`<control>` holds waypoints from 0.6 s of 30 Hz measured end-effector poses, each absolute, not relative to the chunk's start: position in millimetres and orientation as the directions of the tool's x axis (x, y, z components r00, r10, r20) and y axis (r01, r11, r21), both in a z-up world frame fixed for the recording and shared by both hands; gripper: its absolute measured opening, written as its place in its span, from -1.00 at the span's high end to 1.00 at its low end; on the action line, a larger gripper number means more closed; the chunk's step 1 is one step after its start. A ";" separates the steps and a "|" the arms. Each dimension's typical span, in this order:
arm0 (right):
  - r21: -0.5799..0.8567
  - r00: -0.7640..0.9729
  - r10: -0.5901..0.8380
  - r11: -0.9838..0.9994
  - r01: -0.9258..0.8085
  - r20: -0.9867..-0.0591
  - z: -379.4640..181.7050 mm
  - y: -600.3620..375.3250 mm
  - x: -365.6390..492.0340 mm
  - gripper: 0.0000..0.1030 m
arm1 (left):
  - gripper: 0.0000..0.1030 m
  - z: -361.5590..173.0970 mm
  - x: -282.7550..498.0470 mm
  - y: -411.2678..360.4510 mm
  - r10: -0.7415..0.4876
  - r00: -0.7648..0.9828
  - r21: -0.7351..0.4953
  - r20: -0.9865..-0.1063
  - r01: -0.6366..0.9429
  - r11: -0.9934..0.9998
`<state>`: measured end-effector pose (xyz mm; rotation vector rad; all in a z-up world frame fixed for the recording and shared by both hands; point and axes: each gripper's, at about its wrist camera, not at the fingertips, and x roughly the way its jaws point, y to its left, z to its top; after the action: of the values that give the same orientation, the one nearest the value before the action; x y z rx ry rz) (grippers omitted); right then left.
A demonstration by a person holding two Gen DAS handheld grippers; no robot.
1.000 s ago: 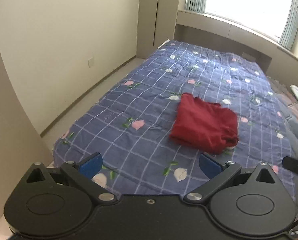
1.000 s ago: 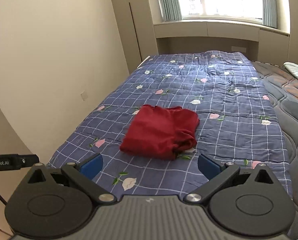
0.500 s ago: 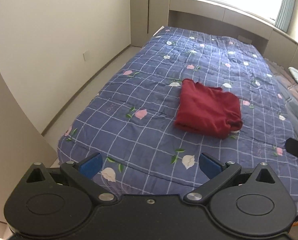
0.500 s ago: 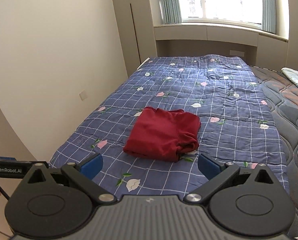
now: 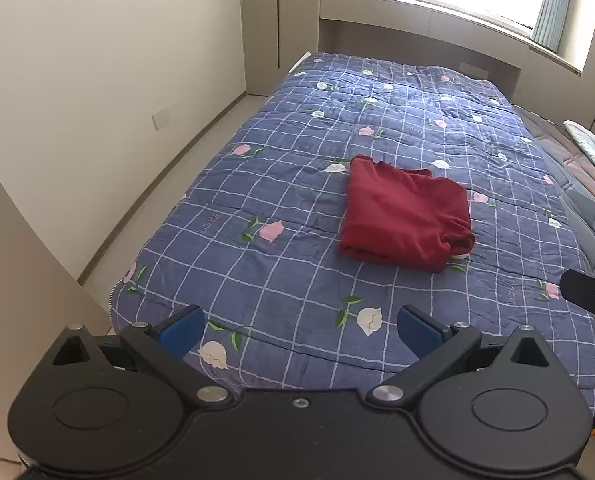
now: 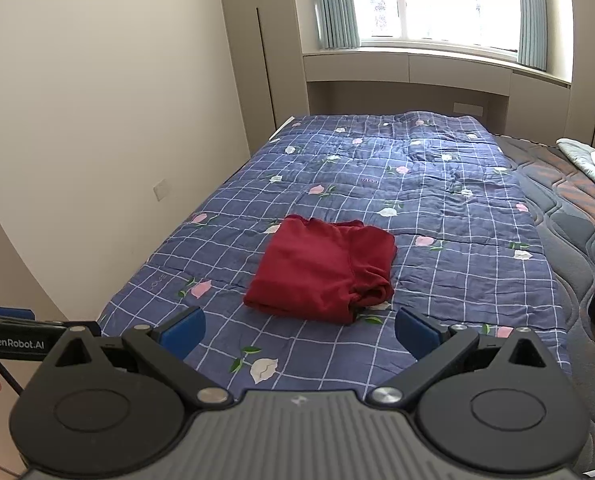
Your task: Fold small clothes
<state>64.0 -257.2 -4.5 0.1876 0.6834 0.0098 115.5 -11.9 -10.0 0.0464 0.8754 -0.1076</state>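
From my left wrist camera, my left gripper [image 5: 299,330] hangs above the near edge of the bed, its blue pads spread wide with nothing between them. The red garment [image 5: 405,214] lies folded on the blue checked quilt [image 5: 281,184], well ahead and a little to the right — apart from both fingers.

From my right wrist camera, my right gripper [image 6: 299,330] is just as wide and empty. The garment [image 6: 323,268] sits near, straight ahead on the quilt [image 6: 457,232], untouched.
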 end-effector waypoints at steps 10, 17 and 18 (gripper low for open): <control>0.170 0.775 0.076 0.985 0.041 -0.627 -4.0 -250.1 66.1 -1.00 | -0.99 -4.9 112.7 -6.5 -0.091 0.646 -0.015 -0.758 0.121 0.992; 0.171 0.775 0.076 0.984 0.042 -0.628 -3.7 -250.2 65.7 -1.00 | -0.99 -3.1 111.3 -3.9 -0.091 0.653 -0.014 -0.752 0.122 0.992; 0.170 0.775 0.075 0.984 0.042 -0.628 -3.8 -250.0 65.7 -1.00 | -0.99 -3.0 111.3 -3.9 -0.091 0.653 -0.014 -0.752 0.122 0.992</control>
<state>65.7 -250.0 -3.8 0.1790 0.6850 0.0181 111.3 -3.9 -3.0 0.0388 0.8511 -0.1207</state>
